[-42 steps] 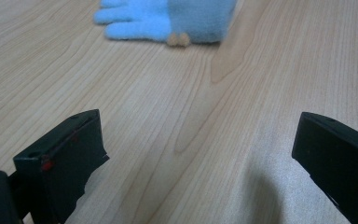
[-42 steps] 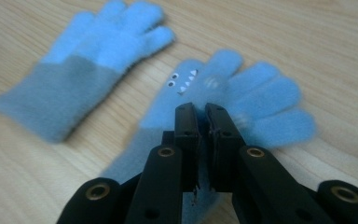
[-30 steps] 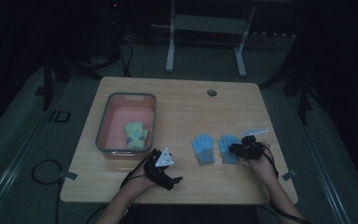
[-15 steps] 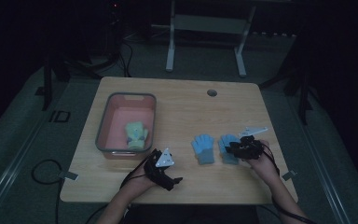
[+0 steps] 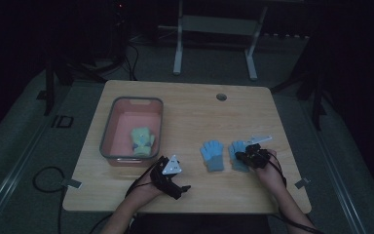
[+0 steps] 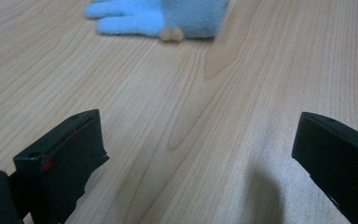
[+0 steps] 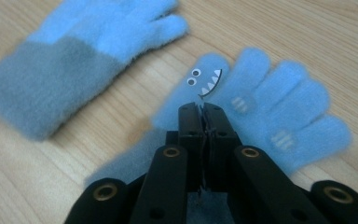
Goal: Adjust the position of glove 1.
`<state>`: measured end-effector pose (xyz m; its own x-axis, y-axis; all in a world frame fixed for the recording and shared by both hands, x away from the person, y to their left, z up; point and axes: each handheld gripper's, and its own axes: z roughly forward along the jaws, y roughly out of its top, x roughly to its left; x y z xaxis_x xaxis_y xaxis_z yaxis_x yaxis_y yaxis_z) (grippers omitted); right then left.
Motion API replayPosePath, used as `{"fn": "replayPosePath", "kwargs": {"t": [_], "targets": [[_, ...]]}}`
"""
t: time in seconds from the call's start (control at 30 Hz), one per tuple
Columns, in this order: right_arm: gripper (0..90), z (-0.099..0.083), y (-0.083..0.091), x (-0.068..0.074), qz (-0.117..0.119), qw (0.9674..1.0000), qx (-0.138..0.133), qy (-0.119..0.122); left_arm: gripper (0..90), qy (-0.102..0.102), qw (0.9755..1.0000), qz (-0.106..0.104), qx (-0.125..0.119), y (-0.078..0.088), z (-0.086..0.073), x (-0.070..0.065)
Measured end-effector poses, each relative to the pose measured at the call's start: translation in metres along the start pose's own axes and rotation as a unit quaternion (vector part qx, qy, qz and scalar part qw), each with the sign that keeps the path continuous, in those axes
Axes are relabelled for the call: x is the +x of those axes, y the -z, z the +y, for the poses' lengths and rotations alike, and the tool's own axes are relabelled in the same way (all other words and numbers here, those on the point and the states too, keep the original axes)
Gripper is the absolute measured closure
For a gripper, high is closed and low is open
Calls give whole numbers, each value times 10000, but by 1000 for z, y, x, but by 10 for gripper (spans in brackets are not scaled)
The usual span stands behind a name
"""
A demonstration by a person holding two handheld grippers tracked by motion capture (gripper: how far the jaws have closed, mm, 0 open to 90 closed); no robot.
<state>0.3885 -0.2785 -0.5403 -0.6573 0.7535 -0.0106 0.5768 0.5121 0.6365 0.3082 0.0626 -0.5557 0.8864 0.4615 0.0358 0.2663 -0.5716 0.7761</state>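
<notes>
A: Right claw [image 7: 200, 109]? 
B: Jaws had just closed, pinched tight on the monster-face blue glove [image 7: 265, 93], at its palm. Glove lay flat on the tabletop [image 5: 190, 122], near the right front edge.
A: Second glove?
B: Plain blue glove [image 5: 212, 155] with grey cuff, just beside the first, to its left, not touching.
A: Left claw [image 6: 191, 154]?
B: Jaws wide apart, nothing between them, low over bare wood, near the front edge.
A: Further out?
B: Pink bin [image 5: 108, 127] at the left, a green glove [image 5: 142, 140] inside.
</notes>
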Motion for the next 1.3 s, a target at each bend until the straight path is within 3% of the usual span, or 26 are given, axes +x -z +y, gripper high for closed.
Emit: {"fn": "replayPosePath", "kwargs": {"t": [0.13, 0.4, 0.67, 0.97, 1.3], "targets": [[890, 1, 5, 0, 14, 9999, -70, -135, 20, 11, 10000, -4, 8, 0, 0, 0], [891, 21, 37, 2, 142, 9981, -562, -221, 20, 1, 10000, 2, 13, 0, 0, 0], [891, 50, 52, 15, 227, 9967, -762, 176, 20, -4, 10000, 6, 15, 0, 0, 0], [890, 74, 39, 46, 426, 9937, -638, 818, 20, 1, 10000, -5, 7, 0, 0, 1], [890, 70, 5, 64, 567, 9901, -185, 1270, 20, -20, 10000, 11, -30, 0, 0, 0]]}}
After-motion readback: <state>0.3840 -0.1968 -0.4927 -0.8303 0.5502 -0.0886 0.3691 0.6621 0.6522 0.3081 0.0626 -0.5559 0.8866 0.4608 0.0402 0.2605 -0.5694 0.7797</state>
